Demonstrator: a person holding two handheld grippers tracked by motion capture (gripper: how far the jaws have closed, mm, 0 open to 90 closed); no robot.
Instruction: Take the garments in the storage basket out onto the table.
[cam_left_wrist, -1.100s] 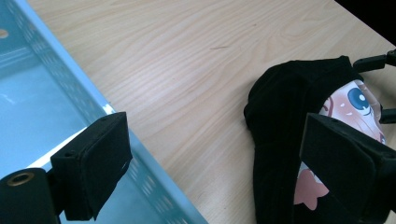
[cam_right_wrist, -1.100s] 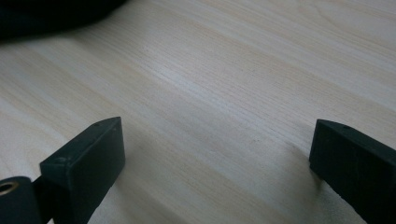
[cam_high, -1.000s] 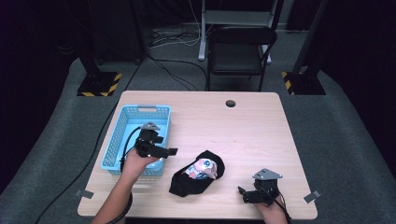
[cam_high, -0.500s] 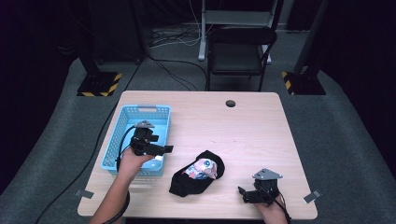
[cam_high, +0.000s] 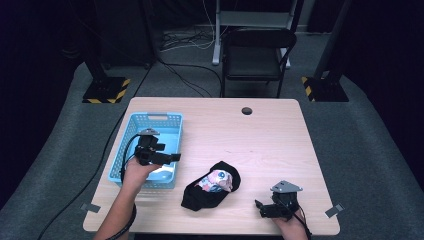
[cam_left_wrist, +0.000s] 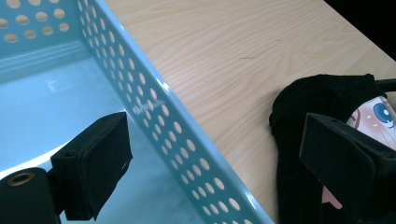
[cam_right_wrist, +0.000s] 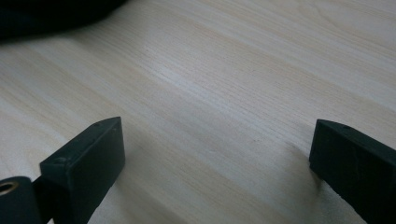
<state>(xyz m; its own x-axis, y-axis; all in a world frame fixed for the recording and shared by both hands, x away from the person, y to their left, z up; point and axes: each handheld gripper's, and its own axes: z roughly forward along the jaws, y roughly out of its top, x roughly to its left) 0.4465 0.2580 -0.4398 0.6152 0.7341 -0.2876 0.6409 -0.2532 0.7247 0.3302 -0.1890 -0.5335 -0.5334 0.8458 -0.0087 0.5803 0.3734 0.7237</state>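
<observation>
Black garment (cam_high: 210, 189) with its printed patch lies crumpled at the lower middle of the high view, long axis running lower left to upper right, between the empty, wide-open left gripper (cam_high: 172, 157) over the blue basket (cam_high: 131, 132) and the equally open right gripper (cam_high: 259, 207), both near.

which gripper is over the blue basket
The left gripper, jaws open above the blue basket; the right gripper sits low over bare table.

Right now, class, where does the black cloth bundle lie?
In the high view, the black cloth bundle lies on the table's near-centre, just right of the blue basket, between both grippers.
</observation>
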